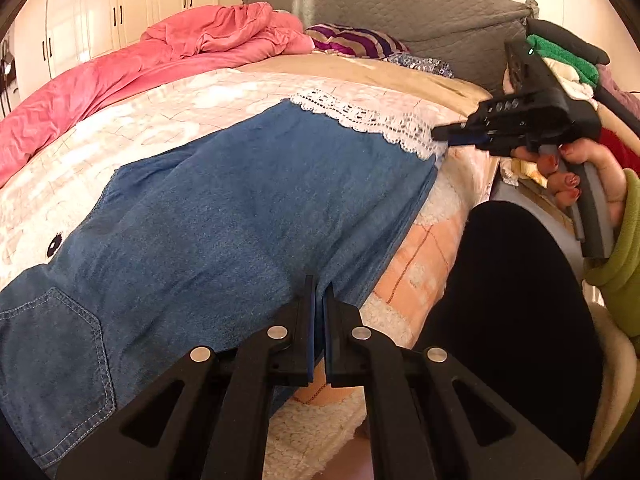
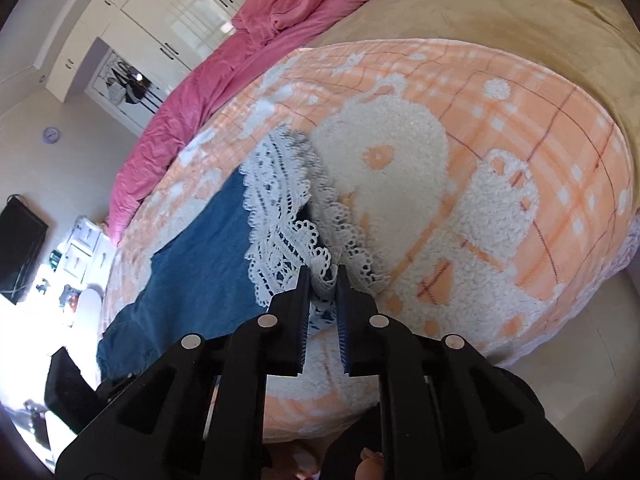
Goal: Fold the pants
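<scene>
Pants (image 1: 224, 208) | on bed (image 2: 520, 152), mid-fold | left gripper (image 1: 319, 292) pinching denim edge | right gripper (image 2: 323, 276) pinching lace hem (image 2: 280, 208) | next: carry hem toward waist.

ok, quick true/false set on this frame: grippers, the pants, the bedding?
1. The left gripper is clamped on the side edge of the denim pants. True.
2. The right gripper stands wide open above bare blanket. False: its jaws are nearly shut, pinching the white lace hem of the pants.
3. The pants lie on an orange and white fleece blanket. True.
4. The pink duvet covers the pants. False: it is bunched along the far side of the bed, apart from them.
5. A back pocket shows on the pants in the left wrist view. True.
</scene>
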Tool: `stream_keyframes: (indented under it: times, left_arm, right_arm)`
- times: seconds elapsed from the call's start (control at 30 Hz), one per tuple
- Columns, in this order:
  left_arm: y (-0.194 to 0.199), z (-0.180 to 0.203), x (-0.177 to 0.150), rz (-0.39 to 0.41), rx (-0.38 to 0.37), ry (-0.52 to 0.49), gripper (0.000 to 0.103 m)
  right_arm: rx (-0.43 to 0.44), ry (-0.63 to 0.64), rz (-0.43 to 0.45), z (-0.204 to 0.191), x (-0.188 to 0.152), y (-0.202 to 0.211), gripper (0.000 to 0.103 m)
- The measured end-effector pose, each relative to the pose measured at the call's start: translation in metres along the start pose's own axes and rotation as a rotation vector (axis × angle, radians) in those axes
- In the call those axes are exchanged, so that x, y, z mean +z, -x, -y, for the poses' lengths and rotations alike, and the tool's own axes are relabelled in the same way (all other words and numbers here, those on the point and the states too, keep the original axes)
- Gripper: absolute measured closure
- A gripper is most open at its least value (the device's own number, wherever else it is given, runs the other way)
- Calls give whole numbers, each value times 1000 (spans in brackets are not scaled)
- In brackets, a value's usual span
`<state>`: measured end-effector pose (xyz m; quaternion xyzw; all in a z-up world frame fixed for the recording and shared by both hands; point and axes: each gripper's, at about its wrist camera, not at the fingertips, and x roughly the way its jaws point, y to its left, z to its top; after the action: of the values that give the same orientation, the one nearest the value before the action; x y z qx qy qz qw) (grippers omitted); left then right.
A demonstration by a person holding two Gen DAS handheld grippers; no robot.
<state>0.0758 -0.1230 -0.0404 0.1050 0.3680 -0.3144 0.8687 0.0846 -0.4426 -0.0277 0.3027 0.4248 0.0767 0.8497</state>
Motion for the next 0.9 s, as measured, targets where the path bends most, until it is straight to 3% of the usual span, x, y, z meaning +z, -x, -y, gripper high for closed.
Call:
stream_keyframes:
  times: [0.2,0.27,0.3,0.33,0.47,0.57,0.67,0.77,0.9]
  left_arm:
    - [-9,0,-4,-11,-17,11,93]
    - [-5,-7,-2,-16,-88,65,77]
    - [-1,-11,-1,-21,-105,81,57]
    - [6,-12,0,-16,-111,91,44]
    - [43,-27,3,55,-83,145,43]
    - [72,-54,-3,71,24,238,43]
    - [105,-85,-23,68,204,357,43]
    - [128,-107,-45,42,329,468,42]
    - [126,-112,-57,-33,384,455,42]
  right_arm:
    - [-102,97,3,-8,-5,-7,95]
    - [-117,136,2,-14,-5,-4,92]
    - [-121,140,14,-16,-4,2,87]
    - [-127,146,26,-16,-3,6,85]
    - [-146,198,84,-23,0,26,83]
    - [-132,246,100,-35,-3,31,78]
    - [-97,320,87,-57,-9,26,70]
    - [-82,426,49,-86,-17,6,66]
    - [-123,490,-7,-107,-23,-25,61]
